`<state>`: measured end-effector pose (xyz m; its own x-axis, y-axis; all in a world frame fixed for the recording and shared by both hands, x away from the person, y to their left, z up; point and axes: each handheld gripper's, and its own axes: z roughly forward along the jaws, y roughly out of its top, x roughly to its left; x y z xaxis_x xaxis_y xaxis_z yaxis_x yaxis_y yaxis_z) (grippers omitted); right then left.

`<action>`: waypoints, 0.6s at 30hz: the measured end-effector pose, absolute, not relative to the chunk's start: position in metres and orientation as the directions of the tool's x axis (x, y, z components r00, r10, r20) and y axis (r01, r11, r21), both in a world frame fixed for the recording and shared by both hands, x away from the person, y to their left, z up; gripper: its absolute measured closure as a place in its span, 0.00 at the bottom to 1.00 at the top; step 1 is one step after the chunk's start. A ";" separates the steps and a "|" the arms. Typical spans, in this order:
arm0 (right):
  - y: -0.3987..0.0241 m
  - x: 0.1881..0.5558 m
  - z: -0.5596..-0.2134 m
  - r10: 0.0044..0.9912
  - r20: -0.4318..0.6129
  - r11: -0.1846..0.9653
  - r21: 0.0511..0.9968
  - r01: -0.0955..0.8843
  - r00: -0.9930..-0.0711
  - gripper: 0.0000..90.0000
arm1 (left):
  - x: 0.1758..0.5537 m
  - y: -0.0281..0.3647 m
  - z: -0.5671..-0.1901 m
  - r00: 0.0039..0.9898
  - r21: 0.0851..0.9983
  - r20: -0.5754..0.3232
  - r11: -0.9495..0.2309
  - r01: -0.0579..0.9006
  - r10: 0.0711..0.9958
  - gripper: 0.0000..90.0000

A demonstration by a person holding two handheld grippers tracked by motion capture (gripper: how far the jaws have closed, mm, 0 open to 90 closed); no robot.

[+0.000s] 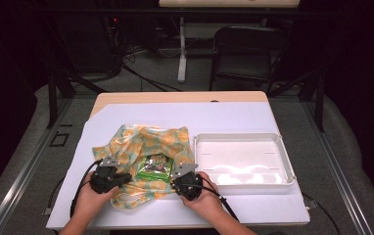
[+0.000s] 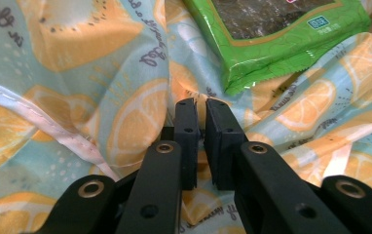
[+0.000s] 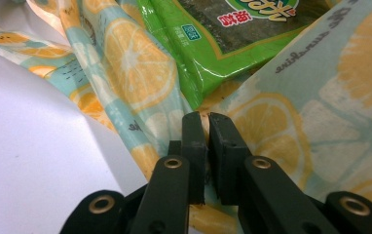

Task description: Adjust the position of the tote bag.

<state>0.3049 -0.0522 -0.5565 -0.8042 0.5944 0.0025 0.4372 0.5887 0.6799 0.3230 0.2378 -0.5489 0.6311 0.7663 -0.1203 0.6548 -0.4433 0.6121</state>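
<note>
Crumpled lemon-print cloth (image 1: pixel 141 147) under glossy green packet (image 1: pixel 154 168), left claw (image 2: pixel 201 105) and right claw (image 3: pixel 202 118) each pinching a fold

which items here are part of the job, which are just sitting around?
In the job:
- orange-print cloth, pinched by both grippers
- green packet lying on the cloth
- left gripper
- right gripper

Lying about:
- white tray, beside the cloth
- white sheet covering the table
- black chair beyond the table
</note>
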 end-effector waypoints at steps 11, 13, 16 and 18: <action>-0.052 0.305 -0.556 0.591 0.001 0.593 0.678 0.435 -0.807 0.95 | 0.328 0.244 -0.551 0.596 0.623 -0.125 -0.405 0.669 0.793 0.88; -0.052 0.305 -0.556 0.591 0.000 0.593 0.678 0.435 -0.806 0.95 | 0.329 0.245 -0.552 0.586 0.626 -0.125 -0.394 0.673 0.801 0.87; -0.052 0.305 -0.556 0.592 -0.001 0.592 0.679 0.434 -0.806 0.95 | 0.328 0.246 -0.551 0.563 0.634 -0.107 -0.380 0.673 0.819 0.85; -0.052 0.305 -0.556 0.592 0.001 0.592 0.678 0.436 -0.806 0.94 | 0.326 0.245 -0.548 0.572 0.650 -0.118 -0.372 0.663 0.812 0.80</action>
